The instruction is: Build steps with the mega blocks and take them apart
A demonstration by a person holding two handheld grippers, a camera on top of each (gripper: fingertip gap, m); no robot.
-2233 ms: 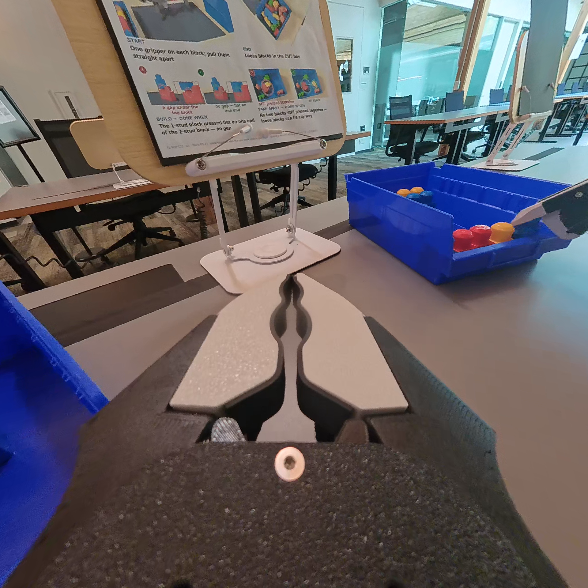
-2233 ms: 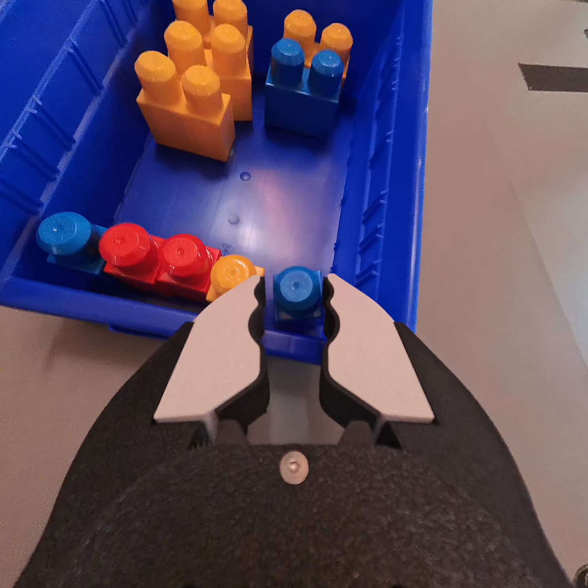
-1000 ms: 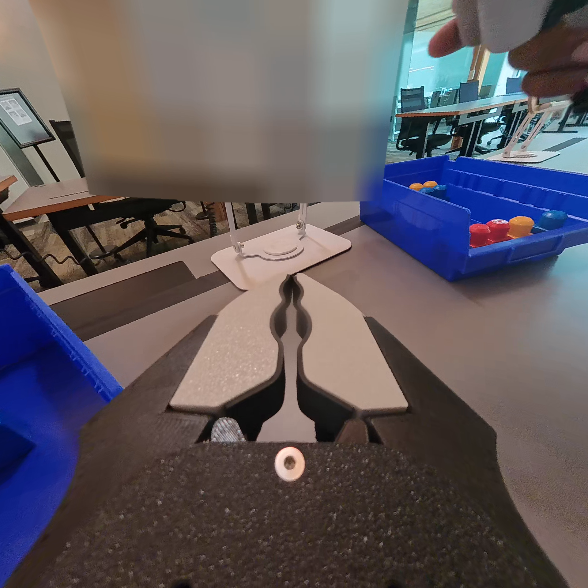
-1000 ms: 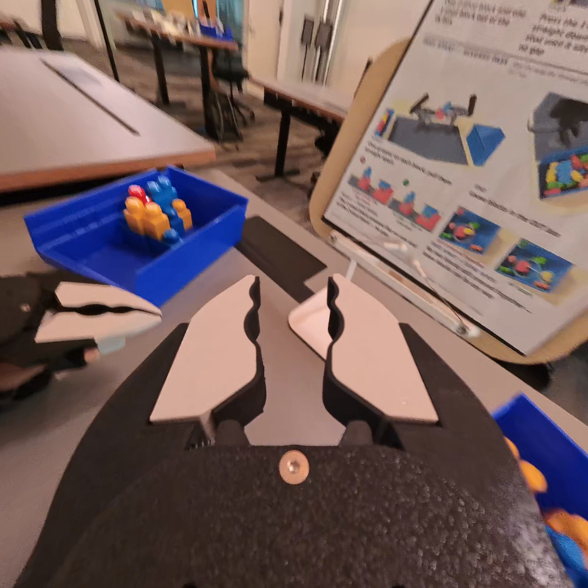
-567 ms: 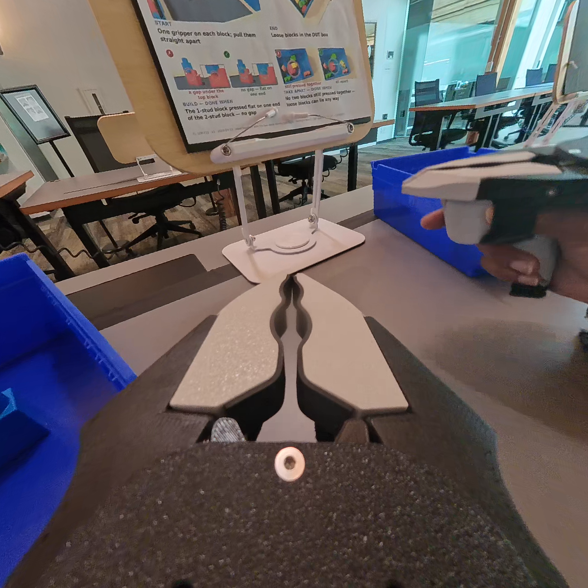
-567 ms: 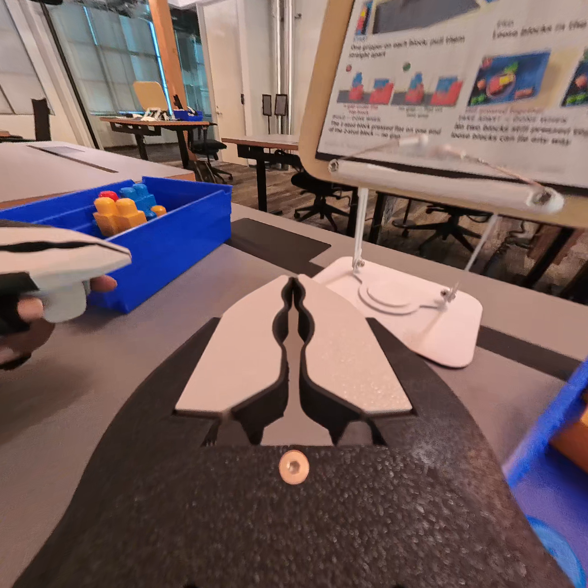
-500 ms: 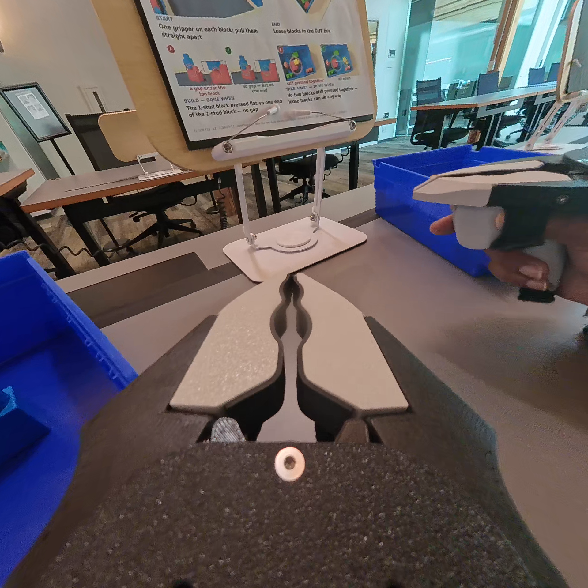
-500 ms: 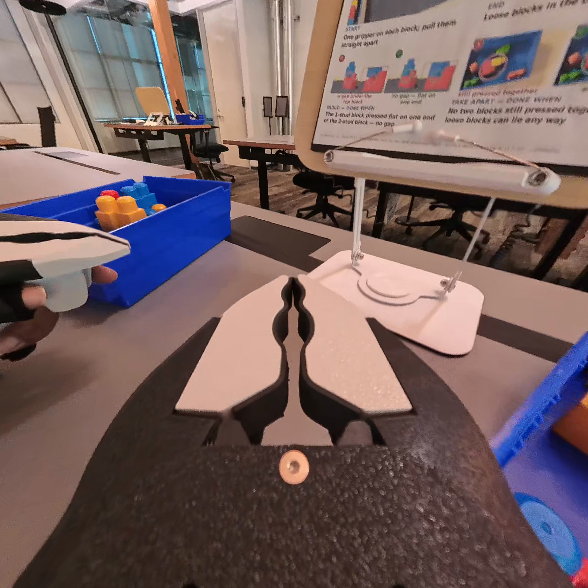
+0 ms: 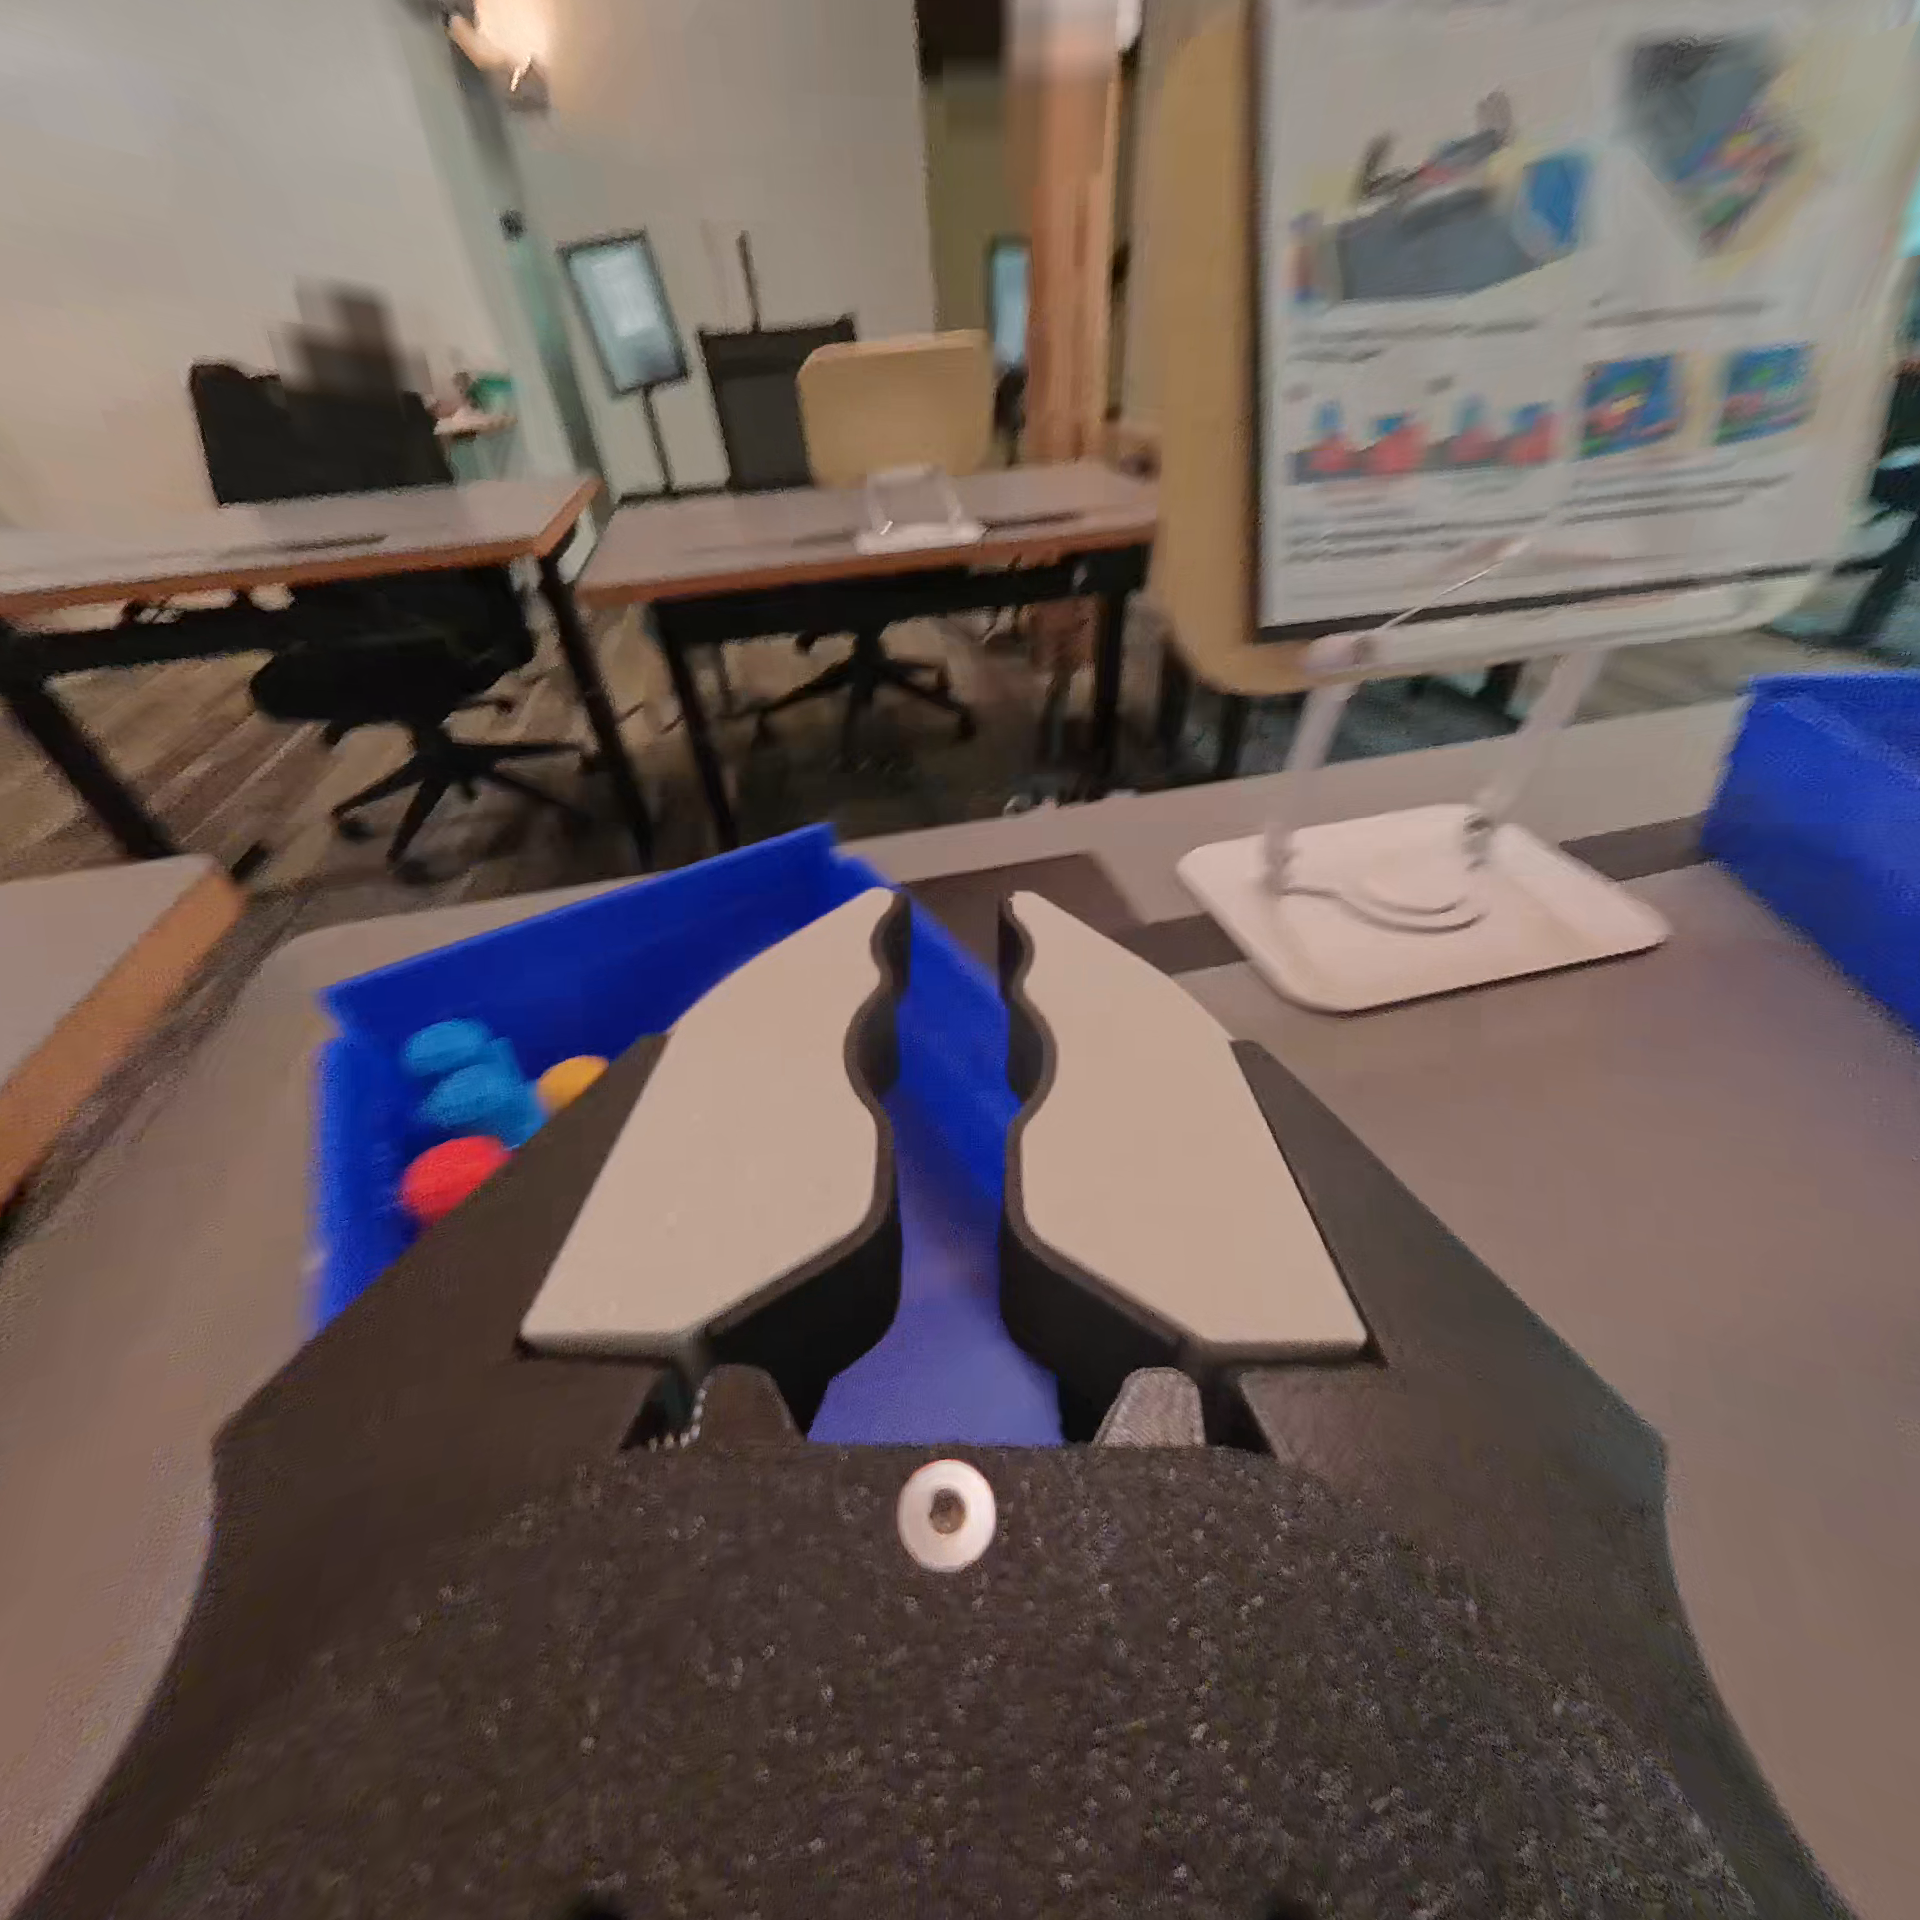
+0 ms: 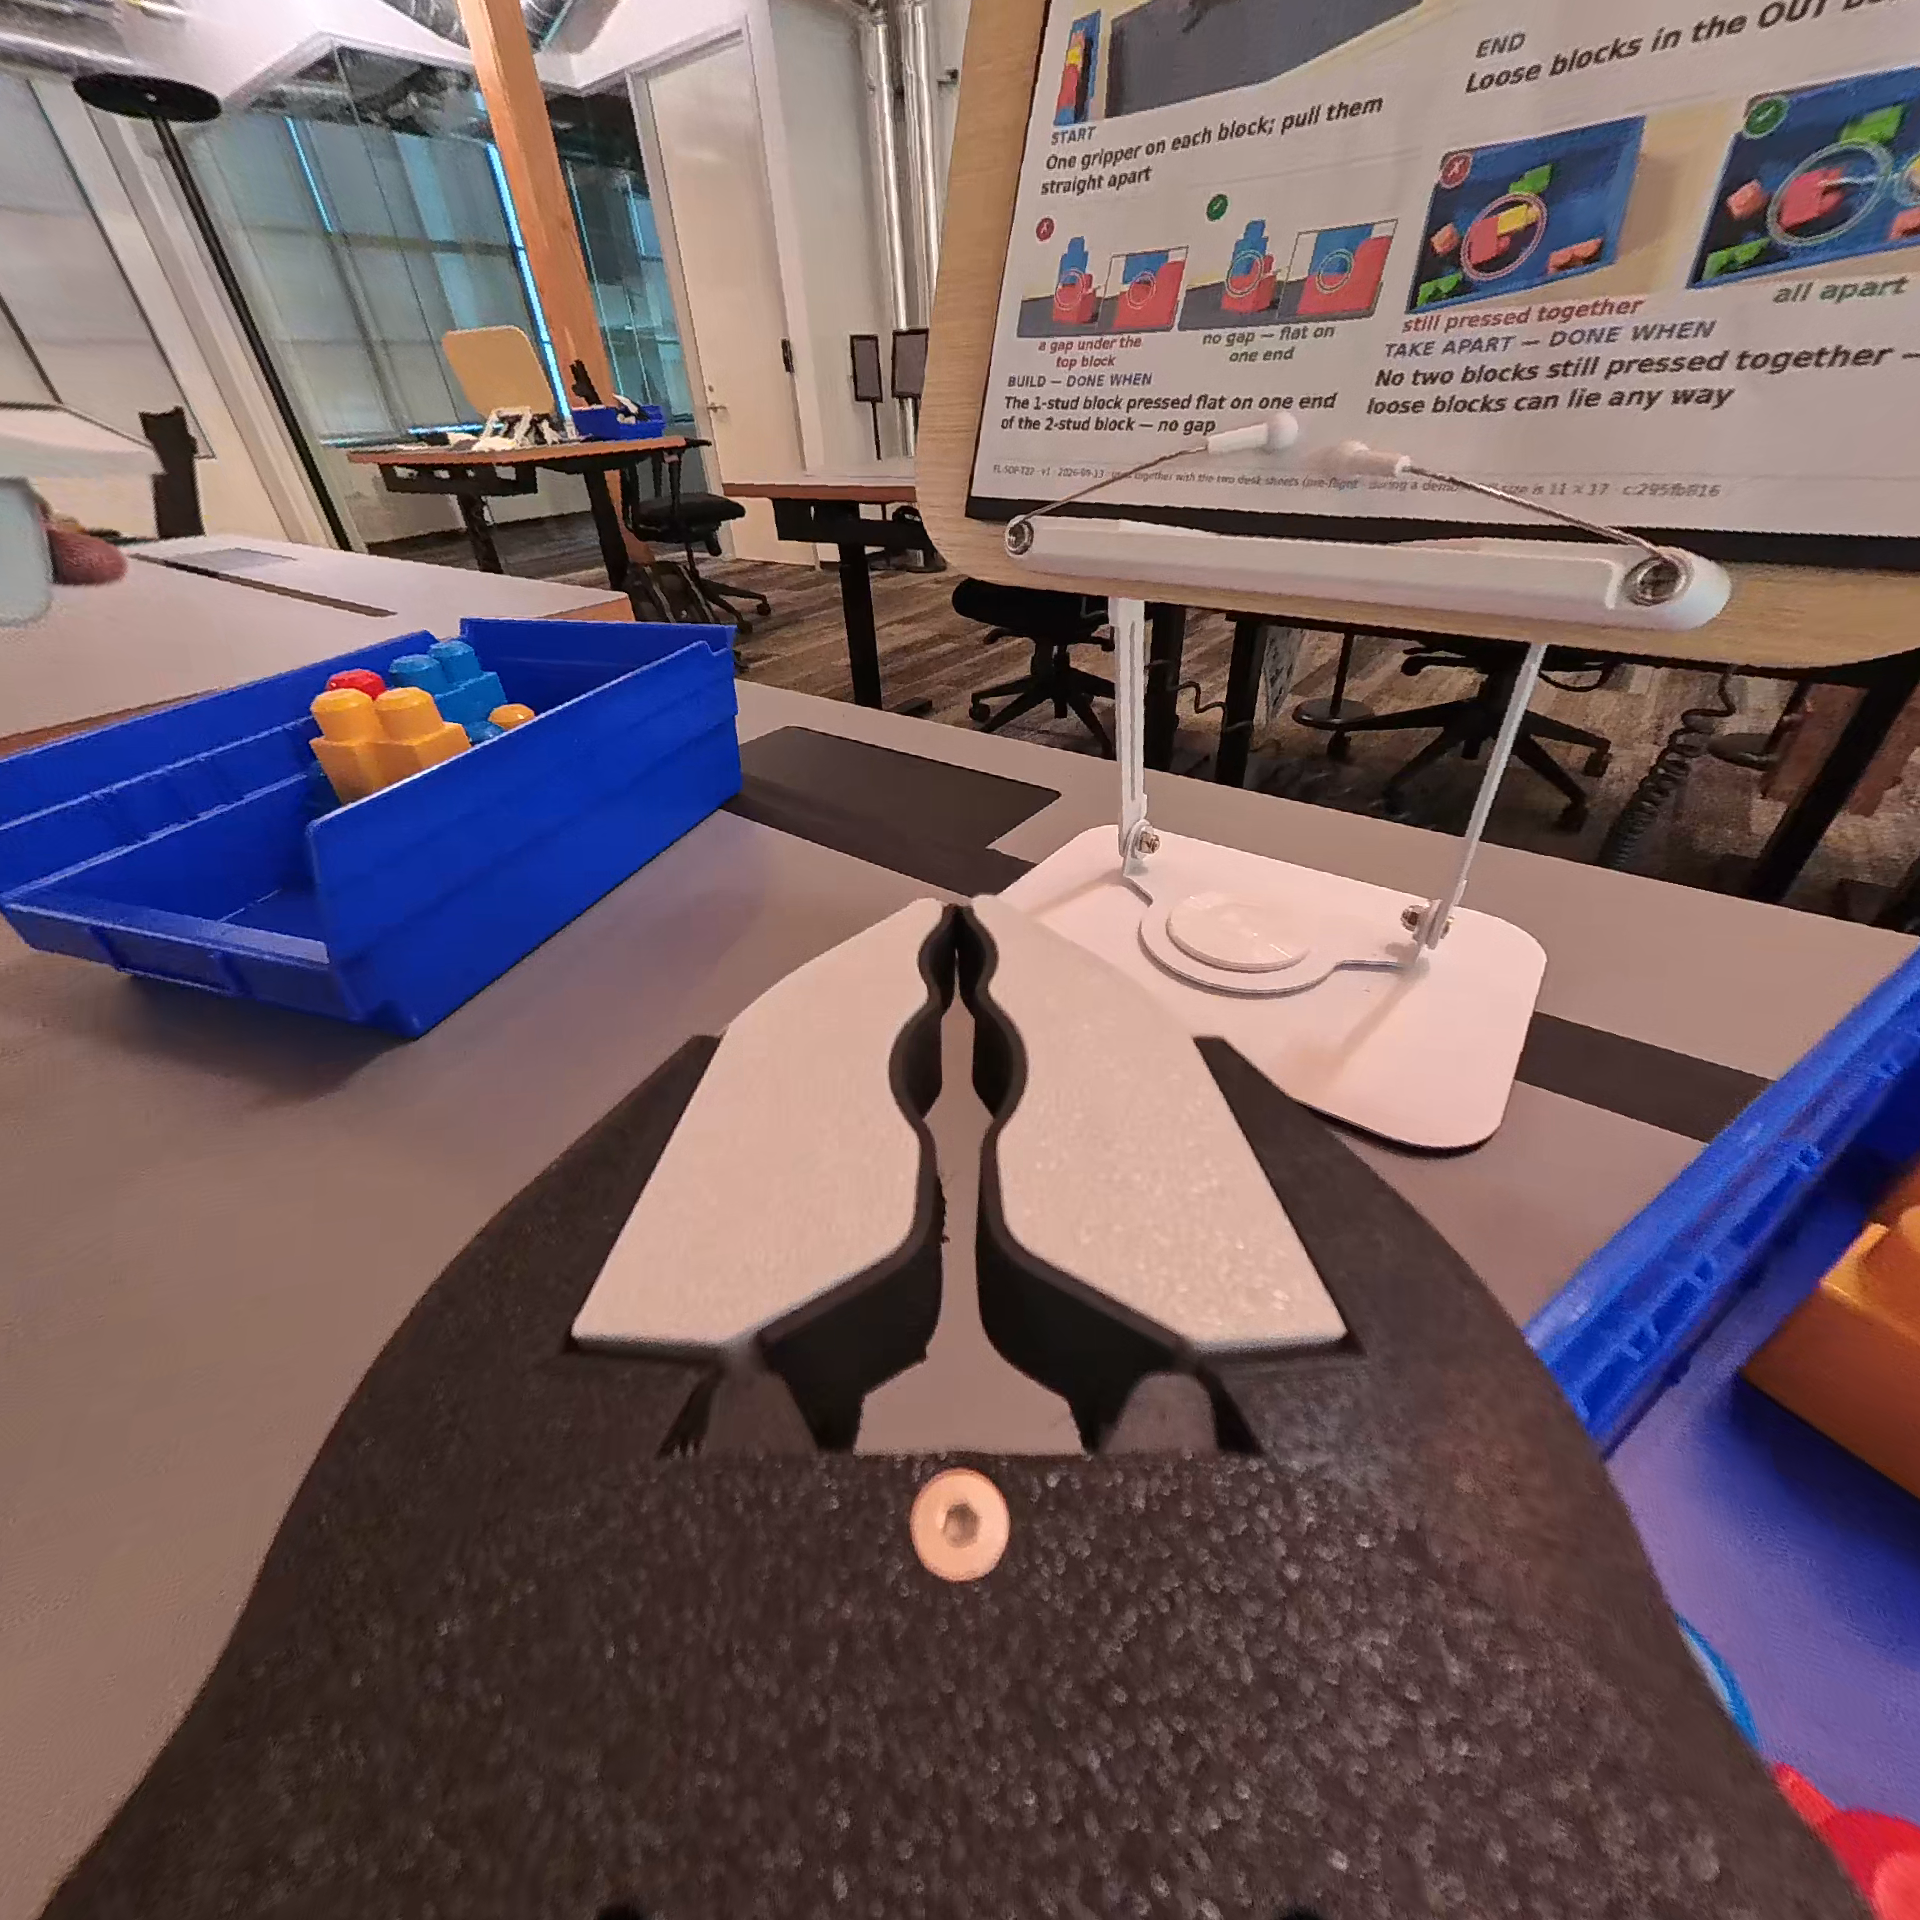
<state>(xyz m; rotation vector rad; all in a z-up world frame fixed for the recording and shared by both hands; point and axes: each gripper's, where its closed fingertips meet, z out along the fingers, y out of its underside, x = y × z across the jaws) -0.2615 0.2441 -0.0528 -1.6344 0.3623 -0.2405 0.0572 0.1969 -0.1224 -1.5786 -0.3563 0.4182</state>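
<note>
My left gripper (image 9: 954, 909) is open and empty, above the near end of a blue bin (image 9: 582, 914). Blue (image 9: 457, 1081), red (image 9: 452, 1174) and yellow (image 9: 571, 1075) mega blocks lie in that bin, left of my fingers. My right gripper (image 10: 953, 916) is shut and empty, low over the grey table. In the right wrist view the same bin (image 10: 499, 862) stands to the left with a yellow block (image 10: 384, 738), a blue block (image 10: 452, 675) and a red one (image 10: 356, 683). A second blue bin (image 10: 1714, 1226) at the right edge holds an orange block (image 10: 1849, 1340) and a red block (image 10: 1860, 1860).
An instruction board (image 10: 1455, 260) on a white stand (image 10: 1330, 997) stands at the back of the table between the bins; it also shows in the left wrist view (image 9: 1434, 914). The second bin's corner (image 9: 1829, 821) is at the right. Office desks and chairs lie beyond. Across from one pair of fingers to the other is roughly 35 cm.
My left gripper has swung left over the left bin and opened. It has left the middle of the right wrist view. My right gripper stays shut and has barely moved.
</note>
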